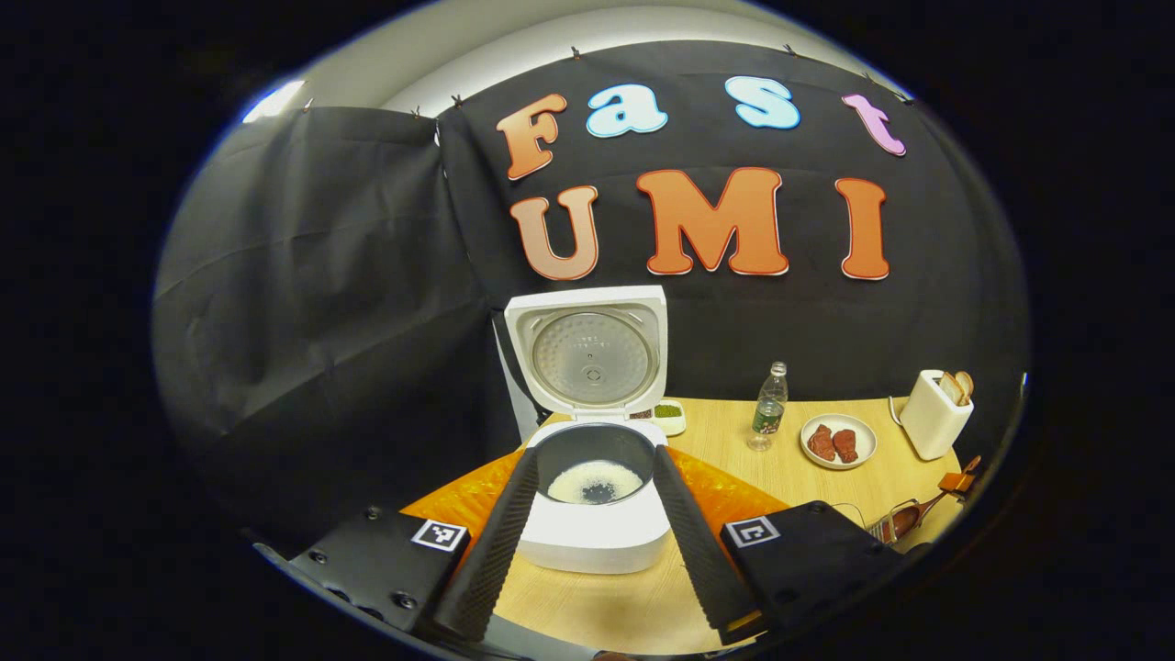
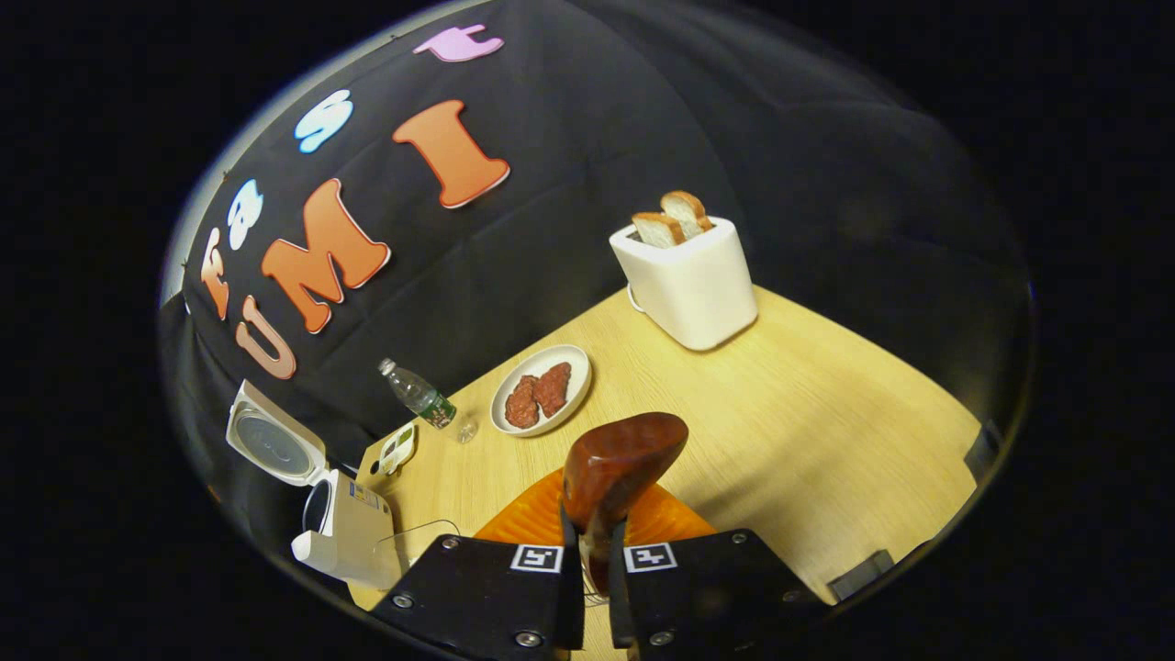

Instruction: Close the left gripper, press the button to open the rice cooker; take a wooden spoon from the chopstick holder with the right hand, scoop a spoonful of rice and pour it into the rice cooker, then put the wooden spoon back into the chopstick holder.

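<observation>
The white rice cooker (image 1: pixel 597 542) stands on an orange mat (image 1: pixel 725 491) with its lid (image 1: pixel 587 353) raised. White rice (image 1: pixel 592 479) lies at the bottom of its dark inner pot. My left gripper (image 1: pixel 595 456) is open, one finger on each side of the pot, gripping nothing. In the right gripper view, my right gripper (image 2: pixel 594 555) is shut on the handle of a dark red-brown wooden spoon (image 2: pixel 624 459). The spoon's bowl points up and away over the table, and I cannot see whether it carries rice. The cooker (image 2: pixel 344 528) sits far off to the left there.
A plastic bottle (image 1: pixel 769 404), a plate of red meat (image 1: pixel 837 442), a white toaster with bread (image 1: pixel 934 413) and a small dish (image 1: pixel 668 415) stand on the wooden table behind and right of the cooker. The toaster (image 2: pixel 688 275) and plate (image 2: pixel 542 390) lie beyond the spoon.
</observation>
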`<state>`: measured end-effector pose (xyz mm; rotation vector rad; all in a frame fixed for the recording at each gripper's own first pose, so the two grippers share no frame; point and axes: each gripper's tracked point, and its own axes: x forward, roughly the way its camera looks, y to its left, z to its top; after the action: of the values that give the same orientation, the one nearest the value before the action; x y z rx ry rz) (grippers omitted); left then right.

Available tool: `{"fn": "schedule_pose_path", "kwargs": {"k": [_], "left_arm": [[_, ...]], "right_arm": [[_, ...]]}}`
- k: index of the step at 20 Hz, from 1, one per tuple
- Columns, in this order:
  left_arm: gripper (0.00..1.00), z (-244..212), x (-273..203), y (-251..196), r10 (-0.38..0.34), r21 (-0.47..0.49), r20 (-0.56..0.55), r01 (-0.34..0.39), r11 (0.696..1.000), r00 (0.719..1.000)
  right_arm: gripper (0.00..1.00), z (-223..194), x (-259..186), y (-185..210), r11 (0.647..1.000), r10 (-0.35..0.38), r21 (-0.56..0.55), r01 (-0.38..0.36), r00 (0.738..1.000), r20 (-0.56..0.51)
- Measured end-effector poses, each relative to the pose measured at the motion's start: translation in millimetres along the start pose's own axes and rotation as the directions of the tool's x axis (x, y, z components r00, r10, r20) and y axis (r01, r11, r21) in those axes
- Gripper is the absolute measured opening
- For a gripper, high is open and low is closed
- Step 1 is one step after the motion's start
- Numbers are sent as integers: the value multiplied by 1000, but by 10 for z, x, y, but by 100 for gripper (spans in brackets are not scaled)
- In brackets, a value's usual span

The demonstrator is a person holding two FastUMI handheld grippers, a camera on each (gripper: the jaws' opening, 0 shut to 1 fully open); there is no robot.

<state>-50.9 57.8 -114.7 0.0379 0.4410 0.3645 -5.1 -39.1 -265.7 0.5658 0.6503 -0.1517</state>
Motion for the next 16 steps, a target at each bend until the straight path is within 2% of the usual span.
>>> {"fn": "schedule_pose_path", "kwargs": {"k": [1,4,5,7,8,11,12,16], "left_arm": [[86,-5,-4,55,9,0,18,-9,1000,1000],[100,-34,76,148,-5,-13,37,6,1000,999],[96,-59,127,205,-8,-11,35,9,1000,999],[96,-69,221,318,-24,-14,35,24,1000,999],[100,-81,269,367,-35,-22,27,36,999,999],[97,-174,371,471,-60,-31,10,60,998,998],[100,-185,395,529,-61,-23,13,61,998,998],[100,-288,439,649,-77,8,1,77,997,997]], "right_arm": [[10,111,-71,92,1000,10,-15,-9,999,33],[10,313,-303,475,998,61,-35,-58,993,96],[10,323,-361,630,996,82,-36,-79,991,102],[10,276,-414,986,991,129,-50,-125,986,106],[10,185,-412,1125,988,143,-75,-136,985,96],[10,-122,-345,1450,974,155,-177,-142,986,62],[10,-251,-297,1518,966,153,-218,-138,987,51],[10,-647,-72,1657,916,121,-389,-97,992,37]]}}
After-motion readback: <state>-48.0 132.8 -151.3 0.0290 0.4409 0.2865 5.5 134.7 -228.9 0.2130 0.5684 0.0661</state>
